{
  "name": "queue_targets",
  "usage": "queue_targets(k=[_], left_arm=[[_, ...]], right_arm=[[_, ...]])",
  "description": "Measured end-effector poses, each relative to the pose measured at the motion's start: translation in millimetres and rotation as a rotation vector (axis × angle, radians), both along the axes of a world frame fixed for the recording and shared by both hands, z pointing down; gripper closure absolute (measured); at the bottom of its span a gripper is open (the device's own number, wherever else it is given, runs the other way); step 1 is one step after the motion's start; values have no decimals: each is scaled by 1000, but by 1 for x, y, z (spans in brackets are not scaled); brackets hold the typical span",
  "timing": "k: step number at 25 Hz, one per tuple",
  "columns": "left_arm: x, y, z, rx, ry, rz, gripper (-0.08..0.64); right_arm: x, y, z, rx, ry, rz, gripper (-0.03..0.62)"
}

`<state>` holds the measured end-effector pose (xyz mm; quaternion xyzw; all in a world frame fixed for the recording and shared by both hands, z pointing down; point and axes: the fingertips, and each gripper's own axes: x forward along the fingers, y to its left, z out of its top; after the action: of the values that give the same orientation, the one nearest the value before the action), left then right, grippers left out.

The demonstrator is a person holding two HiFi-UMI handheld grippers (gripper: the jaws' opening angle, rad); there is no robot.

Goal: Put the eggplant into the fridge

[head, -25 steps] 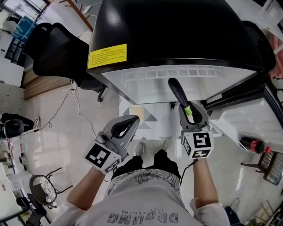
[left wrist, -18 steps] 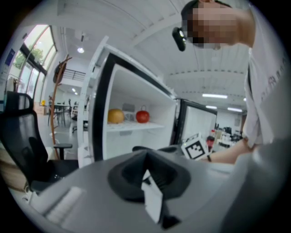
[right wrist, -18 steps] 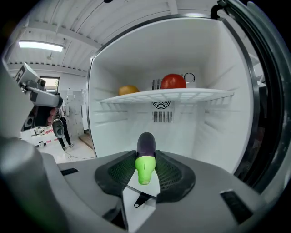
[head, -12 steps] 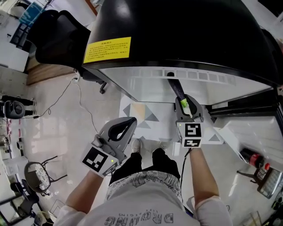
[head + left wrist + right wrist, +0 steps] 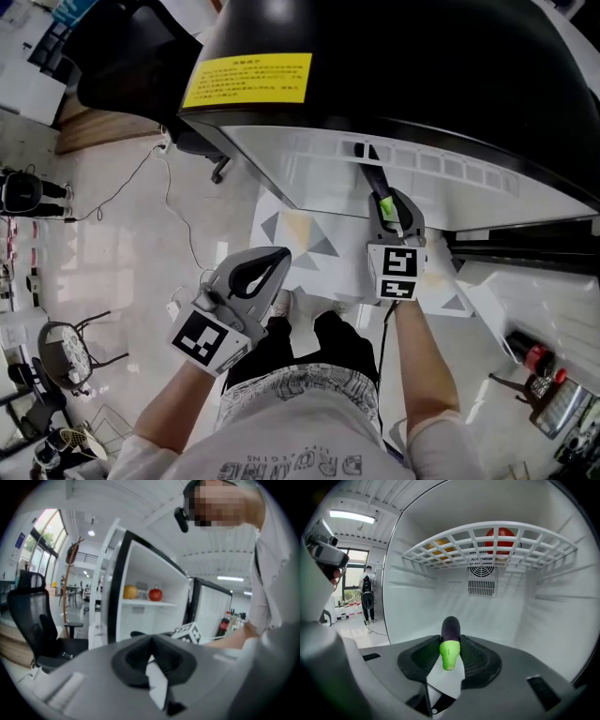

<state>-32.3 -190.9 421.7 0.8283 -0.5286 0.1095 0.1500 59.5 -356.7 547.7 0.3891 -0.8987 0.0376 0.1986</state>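
The fridge [image 5: 394,66] is black on top and stands open, with a white inside. My right gripper [image 5: 389,202] is shut on the eggplant [image 5: 377,173], a dark purple one with a green stem [image 5: 449,656]. The eggplant [image 5: 450,631] points into the lower compartment, under the white wire shelf [image 5: 487,541], and hangs above the floor of it. My left gripper [image 5: 282,253] is lower and to the left, outside the fridge; its jaws are shut with nothing in them. In the left gripper view its pads [image 5: 150,641] meet.
An orange [image 5: 130,592] and a red fruit [image 5: 155,594] lie on the wire shelf. The fridge door [image 5: 525,248] stands open at the right. A black office chair [image 5: 131,47] is left of the fridge, and a cable [image 5: 178,225] runs over the floor. A cola bottle [image 5: 530,356] stands at the lower right.
My right gripper has gone forward and down with the eggplant, whose tip is now inside the fridge opening. The left gripper has sunk a little and stays shut.
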Motion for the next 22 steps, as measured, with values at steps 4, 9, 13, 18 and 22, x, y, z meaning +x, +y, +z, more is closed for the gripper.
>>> queue_targets(k=[4,9,13,18,22], left_arm=[[0,-3,2,27,25,-15,554],[-3,-1,7,23,28,-28,553],[-6,-1,12,14,34,-41,554],[-6,-2,14,14,43,-49,553],[-7,-6,14,19,54,-59,553]], right_arm=[[-9,-6,9,11,26,-12,465],[-17,-18,18,25,75,-16,465],[-26,-25,26,21,111,-33,465],[-32,-33,34,10,156,-32,465],[-36,-36,40,9,211,-28,465]])
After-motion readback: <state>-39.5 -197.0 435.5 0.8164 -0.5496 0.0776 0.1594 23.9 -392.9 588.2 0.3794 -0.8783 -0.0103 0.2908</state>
